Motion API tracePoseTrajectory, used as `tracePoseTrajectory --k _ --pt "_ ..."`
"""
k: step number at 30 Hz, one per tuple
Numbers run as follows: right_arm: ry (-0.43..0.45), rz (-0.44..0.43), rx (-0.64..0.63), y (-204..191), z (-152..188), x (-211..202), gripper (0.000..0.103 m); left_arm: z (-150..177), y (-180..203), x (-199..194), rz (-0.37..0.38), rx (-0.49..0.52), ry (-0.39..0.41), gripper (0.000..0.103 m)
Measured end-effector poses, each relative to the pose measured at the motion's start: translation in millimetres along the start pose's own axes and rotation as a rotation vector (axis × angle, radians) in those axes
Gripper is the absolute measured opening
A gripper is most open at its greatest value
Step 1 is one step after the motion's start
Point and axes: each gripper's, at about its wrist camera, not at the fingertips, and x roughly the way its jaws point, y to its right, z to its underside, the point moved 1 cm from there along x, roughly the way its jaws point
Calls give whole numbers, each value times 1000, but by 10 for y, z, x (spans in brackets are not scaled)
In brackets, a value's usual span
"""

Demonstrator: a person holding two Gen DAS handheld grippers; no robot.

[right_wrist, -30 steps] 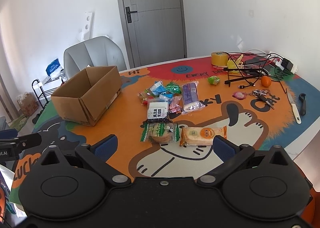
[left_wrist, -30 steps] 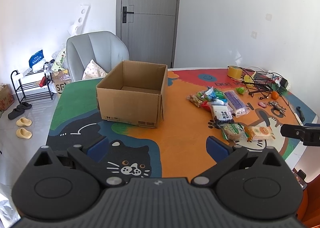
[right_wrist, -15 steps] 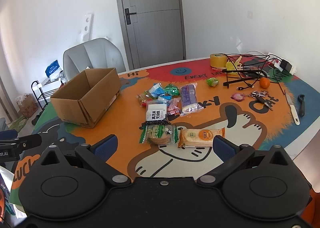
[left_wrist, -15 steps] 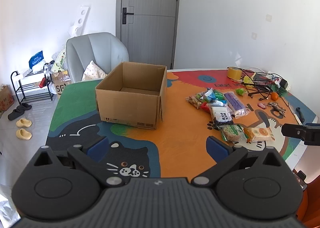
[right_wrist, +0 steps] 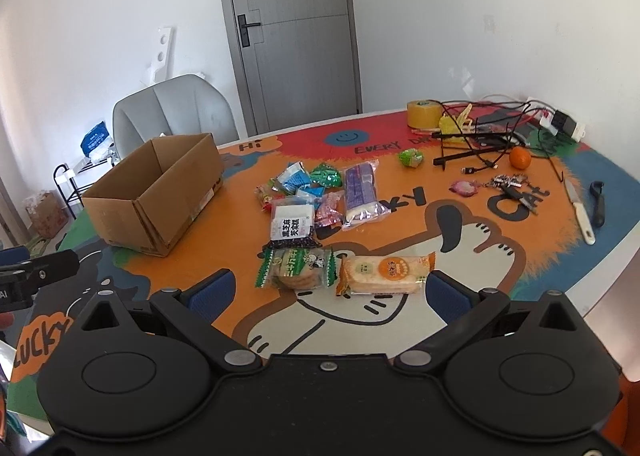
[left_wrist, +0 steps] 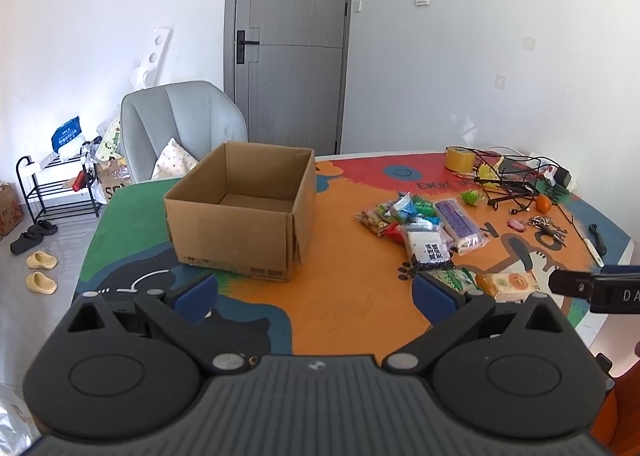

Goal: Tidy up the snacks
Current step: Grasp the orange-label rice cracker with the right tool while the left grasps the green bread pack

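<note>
Snacks (right_wrist: 320,212) lie in a loose heap on the bench (right_wrist: 460,288), well apart from the empty cardboard box (left_wrist: 244,212) we judge is meant for them. Our right claw (right_wrist: 330,292) gapes wide over the nearest packets, holding nothing; our left claw (left_wrist: 316,292) gapes wide too, empty, facing the box.

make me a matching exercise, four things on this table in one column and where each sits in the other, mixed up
1. brown cardboard box
2. orange rice cracker packet
3. yellow tape roll
4. white-handled knife

a. far side, beside the black cables
b. right edge of the table
c. left of the snack pile
d. nearest the right gripper

Pairs: 1-c, 2-d, 3-a, 4-b
</note>
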Motion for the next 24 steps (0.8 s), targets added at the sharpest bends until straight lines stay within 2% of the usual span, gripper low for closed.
tracePoseTrajectory --k 12,24 --pt "-19 -7 16 229 80 294 103 5 171 316 6 -38 -11 103" --pt "-23 -5 30 451 131 511 103 26 406 611 24 -22 -33 101"
